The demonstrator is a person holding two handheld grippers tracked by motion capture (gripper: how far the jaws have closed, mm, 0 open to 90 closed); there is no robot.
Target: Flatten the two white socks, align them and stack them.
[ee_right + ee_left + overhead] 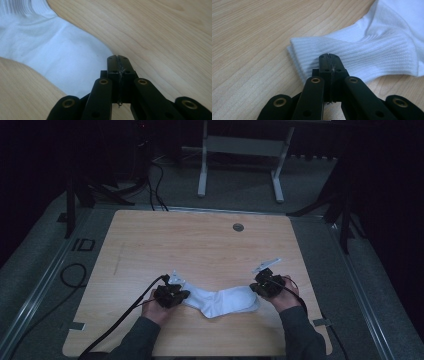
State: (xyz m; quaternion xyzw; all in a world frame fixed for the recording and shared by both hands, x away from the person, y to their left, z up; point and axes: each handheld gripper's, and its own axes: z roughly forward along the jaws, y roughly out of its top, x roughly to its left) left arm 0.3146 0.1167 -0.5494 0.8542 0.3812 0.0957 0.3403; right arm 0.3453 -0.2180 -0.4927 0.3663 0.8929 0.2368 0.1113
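A white sock (222, 301) lies flat on the wooden table (200, 245) near the front edge, bent at the heel. My left gripper (185, 294) is at its ribbed cuff end, held by a hand. In the left gripper view the jaws are pressed together, and the left gripper (329, 55) has its tip over the ribbed cuff (352, 55) with no fabric between the jaws. My right gripper (255, 289) is at the toe end. In the right gripper view the right gripper (118, 57) is shut, its tip at the edge of the smooth toe part (65, 60).
A round grommet hole (238, 227) sits near the table's far edge. Beyond the table stands a white frame with two legs (202, 175). Black cables (75, 275) lie on the grey floor at left. The surroundings are dark.
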